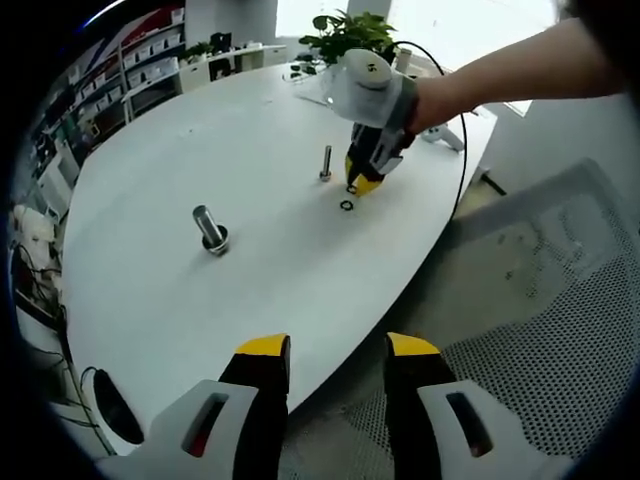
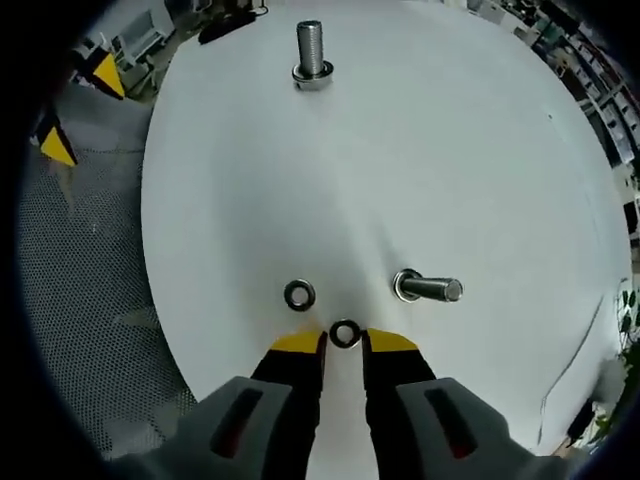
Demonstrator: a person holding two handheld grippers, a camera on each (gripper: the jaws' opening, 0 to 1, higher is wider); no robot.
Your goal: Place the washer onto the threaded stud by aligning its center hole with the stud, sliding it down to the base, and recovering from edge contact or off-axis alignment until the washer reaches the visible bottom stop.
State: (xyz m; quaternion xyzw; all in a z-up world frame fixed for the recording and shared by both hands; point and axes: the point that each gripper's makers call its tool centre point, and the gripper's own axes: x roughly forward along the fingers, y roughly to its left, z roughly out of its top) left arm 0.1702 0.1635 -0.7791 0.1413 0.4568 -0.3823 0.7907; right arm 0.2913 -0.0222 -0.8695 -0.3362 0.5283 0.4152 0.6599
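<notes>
The table (image 2: 450, 170) is white, smooth and matt. In the right gripper view, the big stud (image 2: 311, 52) at the top and the small stud (image 2: 430, 288) at lower right look like shiny grey metal with ridged threads. The two washers (image 2: 299, 295) (image 2: 344, 334) near the bottom look like dark shiny metal. The right gripper (image 2: 344, 345) looks like grey plastic with yellow tips. The floor (image 1: 560, 300) at the right of the left gripper view looks rough and speckled.
</notes>
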